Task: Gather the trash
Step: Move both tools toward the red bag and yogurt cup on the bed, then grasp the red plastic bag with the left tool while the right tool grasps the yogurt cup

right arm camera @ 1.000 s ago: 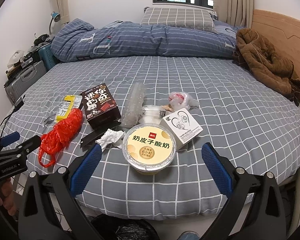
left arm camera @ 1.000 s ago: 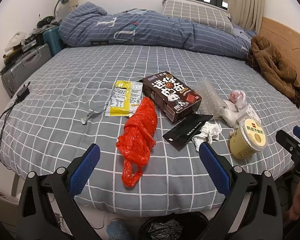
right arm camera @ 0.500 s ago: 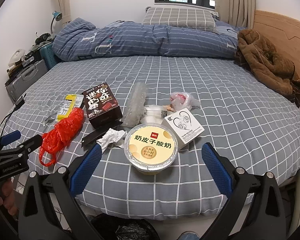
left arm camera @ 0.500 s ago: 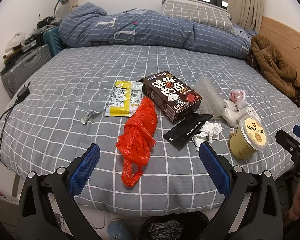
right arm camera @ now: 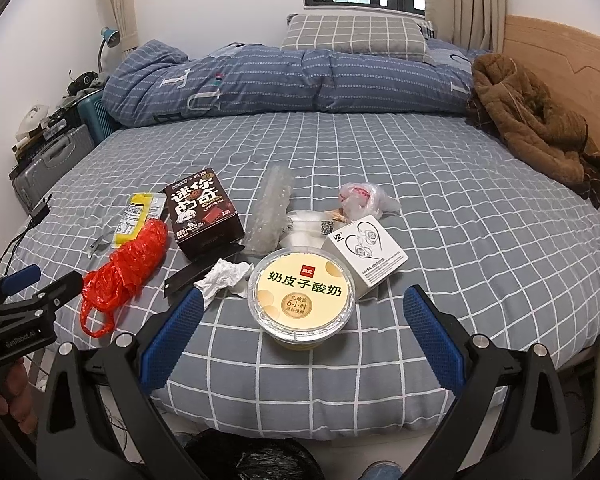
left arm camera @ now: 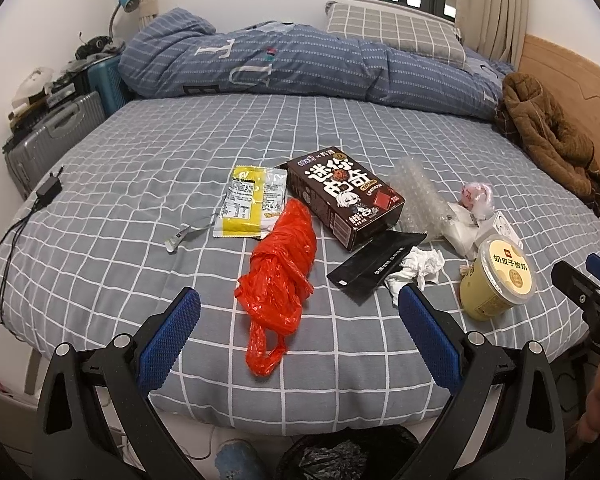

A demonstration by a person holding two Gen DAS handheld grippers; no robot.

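Trash lies on the grey checked bed (left arm camera: 140, 184). A red plastic bag (left arm camera: 281, 264) lies just ahead of my open, empty left gripper (left arm camera: 296, 320). Beyond it are a yellow wrapper (left arm camera: 246, 200), a dark snack box (left arm camera: 342, 196), a black sachet (left arm camera: 374, 266), a crumpled tissue (left arm camera: 420, 266) and bubble wrap (left arm camera: 418, 196). A yellow yogurt cup (right arm camera: 302, 296) stands between the fingers of my open, empty right gripper (right arm camera: 300, 320), near the bed's front edge. A white earphone box (right arm camera: 366, 254) and a pink-filled clear bag (right arm camera: 360, 200) lie behind it.
A black-lined trash bin (left arm camera: 348, 454) stands on the floor below the bed's front edge. A folded blue duvet (left arm camera: 300, 64) and pillow lie at the far end, a brown jacket (right arm camera: 532, 120) at the right. Suitcases (left arm camera: 52, 136) and a charger cable (left arm camera: 48, 192) are at the left.
The right wrist view has shifted slightly, with the yogurt cup a little closer between the fingers. The left gripper has barely moved.
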